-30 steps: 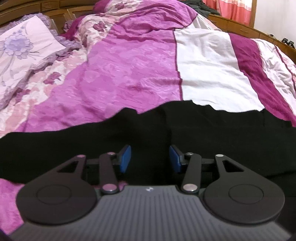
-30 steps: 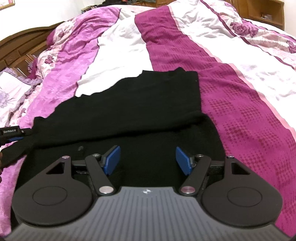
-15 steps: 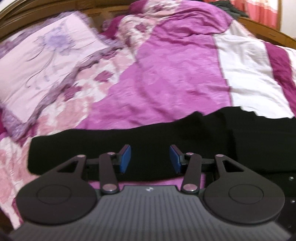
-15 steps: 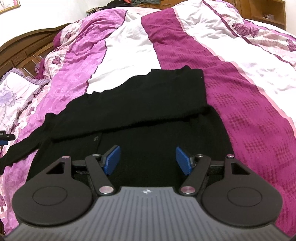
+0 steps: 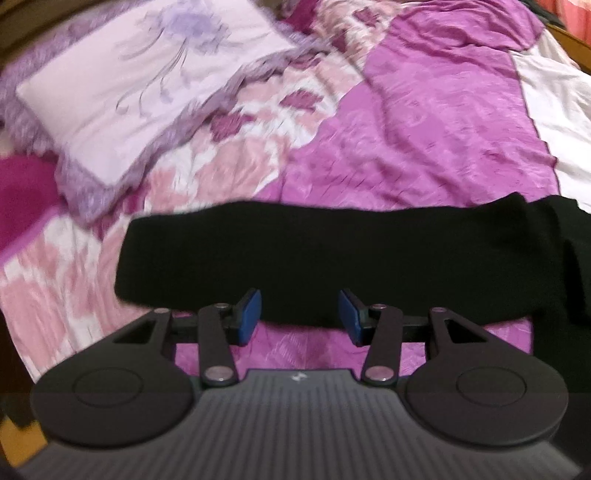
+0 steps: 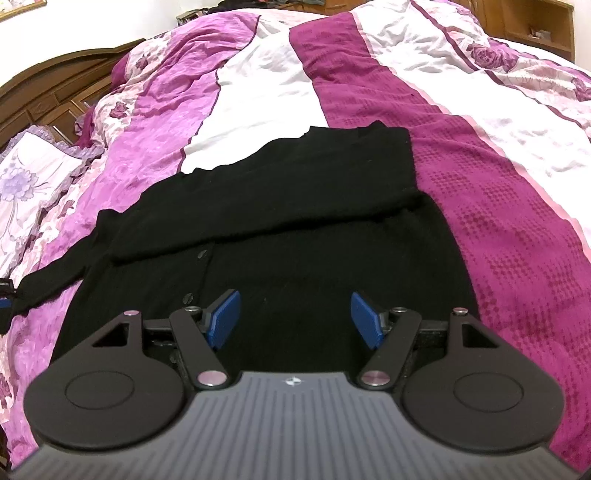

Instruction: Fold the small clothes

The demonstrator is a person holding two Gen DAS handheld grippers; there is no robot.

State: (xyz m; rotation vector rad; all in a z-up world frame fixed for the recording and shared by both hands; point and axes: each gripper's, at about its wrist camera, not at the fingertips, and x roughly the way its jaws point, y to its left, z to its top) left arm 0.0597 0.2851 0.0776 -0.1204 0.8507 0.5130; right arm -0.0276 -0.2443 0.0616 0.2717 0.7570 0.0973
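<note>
A black knit cardigan [image 6: 280, 236] lies flat on the bed, with small buttons down its front and one sleeve folded across its upper part. Its other sleeve [image 5: 295, 254] stretches out sideways to the left over the pink cover. My left gripper [image 5: 300, 315] is open, its blue pads at the near edge of that sleeve, close to the cuff end, holding nothing. My right gripper [image 6: 295, 319] is open above the cardigan's lower body, and nothing sits between its fingers. The left gripper's tip [image 6: 4, 295] shows at the far left edge of the right wrist view.
The bed carries a magenta, pink and white striped bedspread [image 6: 498, 206]. A lilac floral pillow [image 5: 147, 88] lies beyond the sleeve's cuff. A dark wooden headboard [image 6: 62, 92] rises at the back left, and wooden shelves [image 6: 532, 26] stand at the back right.
My left gripper has travelled left along the outstretched sleeve toward its cuff, bringing the pillow into view. My right gripper has risen and tilted slightly. Both stay open.
</note>
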